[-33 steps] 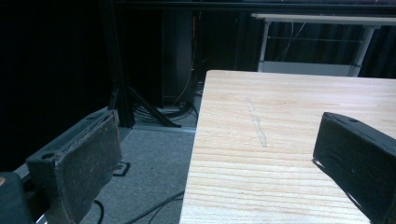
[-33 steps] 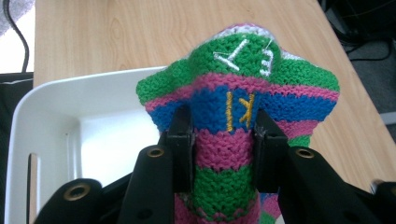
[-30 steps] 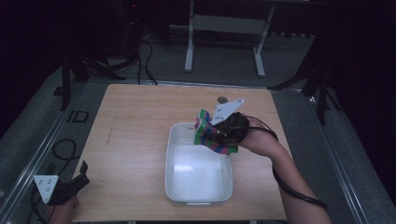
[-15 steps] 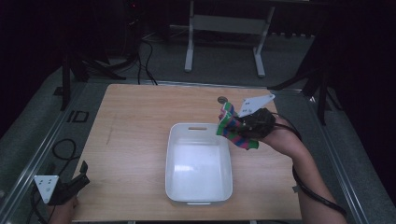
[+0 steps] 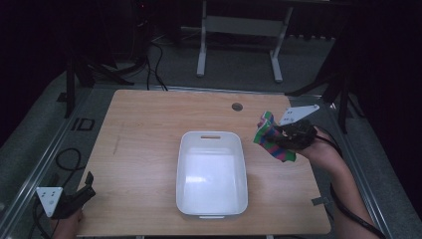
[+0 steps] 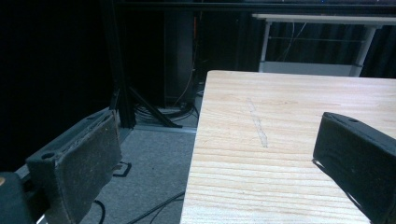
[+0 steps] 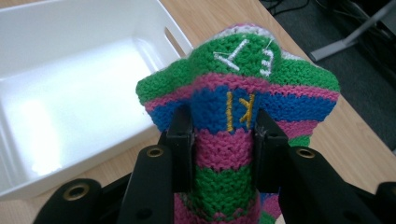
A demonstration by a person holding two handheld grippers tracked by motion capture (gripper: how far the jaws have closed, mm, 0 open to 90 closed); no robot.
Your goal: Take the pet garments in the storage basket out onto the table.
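Right gripper (image 7: 223,135) is clenched on a knitted cloth (image 7: 233,98) with green, pink and blue stripes; the two black jaws press the cloth from both sides, and the fabric bulges out above them. Small white and yellow stitched marks are on the upper part of the cloth. In the high view the right gripper (image 5: 278,135) holds the knitted cloth (image 5: 271,140) in the right half of the frame, above the wooden counter (image 5: 144,139) and just beside the right side of a white bin (image 5: 211,172), not over it. The person's right hand (image 5: 321,152) comes in from the lower right corner. The bin stands near the middle of the counter, a little toward the lower edge, and it has a slot handle in its far wall. In the right gripper view the white bin (image 7: 70,93) lies at the upper left, and its inside is bare.

Left gripper (image 5: 82,191) is at the lower left of the high view, at the corner of the counter. In its own view the left gripper (image 6: 224,172) is released, its jaws wide apart, with nothing between them except the counter's (image 6: 289,140) corner and the grey floor (image 6: 149,177).
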